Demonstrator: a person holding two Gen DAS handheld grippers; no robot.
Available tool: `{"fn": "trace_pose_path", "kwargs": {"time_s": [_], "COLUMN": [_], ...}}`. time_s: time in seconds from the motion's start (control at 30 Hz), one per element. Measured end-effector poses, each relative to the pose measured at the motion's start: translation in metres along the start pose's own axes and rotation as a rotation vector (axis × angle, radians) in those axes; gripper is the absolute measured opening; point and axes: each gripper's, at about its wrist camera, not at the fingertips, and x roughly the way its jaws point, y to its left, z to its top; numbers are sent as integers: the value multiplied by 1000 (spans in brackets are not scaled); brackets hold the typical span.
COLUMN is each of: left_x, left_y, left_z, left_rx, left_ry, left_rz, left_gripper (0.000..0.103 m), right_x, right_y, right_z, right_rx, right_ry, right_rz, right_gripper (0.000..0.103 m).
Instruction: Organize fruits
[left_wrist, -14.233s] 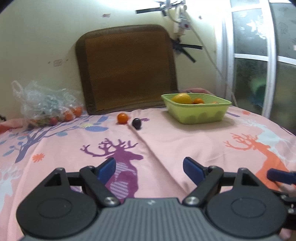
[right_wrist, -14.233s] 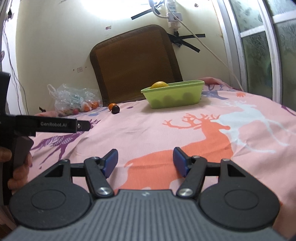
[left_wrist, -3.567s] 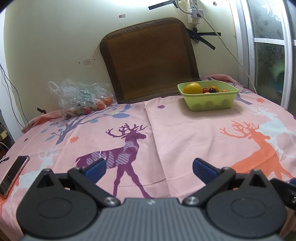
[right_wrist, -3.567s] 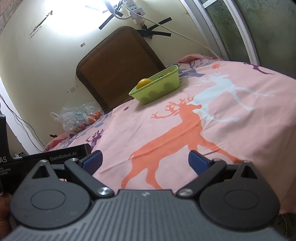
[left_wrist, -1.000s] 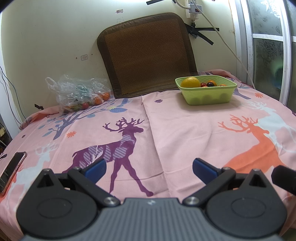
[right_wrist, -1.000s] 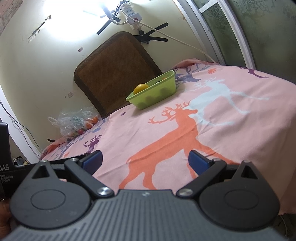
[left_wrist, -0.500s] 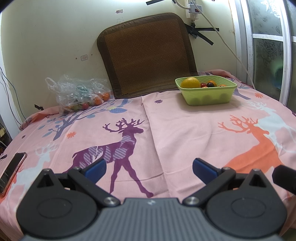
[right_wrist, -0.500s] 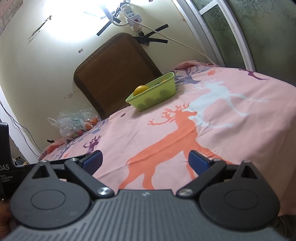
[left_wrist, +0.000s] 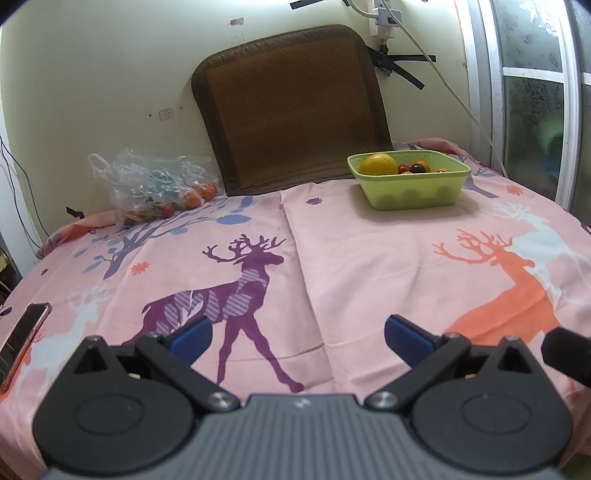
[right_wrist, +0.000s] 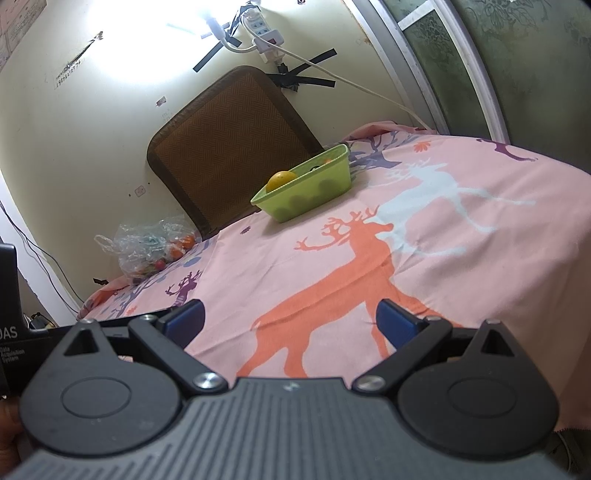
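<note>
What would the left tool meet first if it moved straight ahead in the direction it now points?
Probably the pink deer-print cloth. The left tool is open and empty, nothing lies loose between it and the brown mat at the wall. The green basket sits off to the right.

Before you: pale yellow wall (left_wrist: 110, 74) with brown woven mat (left_wrist: 295, 107) (leaning upright), frosted window (left_wrist: 532, 103) at right.

The phone (left_wrist: 23, 339) is cut off by the left wrist view's left edge. In the right wrist view the basket (right_wrist: 314, 192) wall hides most of its fruit; only the yellow one (right_wrist: 280, 180) shows above the rim. The contents of the plastic bag (left_wrist: 155, 188) are too crumpled and small to identify.
</note>
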Motion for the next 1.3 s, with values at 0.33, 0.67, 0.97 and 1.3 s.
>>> {"fn": "trace_pose_path", "kwargs": {"time_s": [0.33,0.67,0.97,1.3], "left_x": [0,0,-1,-1], "left_y": [0,0,1,2], "left_z": [0,0,-2,-2], "left_rx": [1,0,3,3], "left_ry": [0,-1,-4,-5], "left_rz": [-1,-1,-4,-5], "left_gripper": [103,103,103,103], "right_x": [0,0,-2,-2], "right_y": [0,0,3,4], "right_z": [0,0,1,0], "right_rx": [-1,-2,-20,-22], "right_ry": [1,-1,-20,-26], "right_rz": [1,2,3,3], "right_gripper": [100,100,100,100]}}
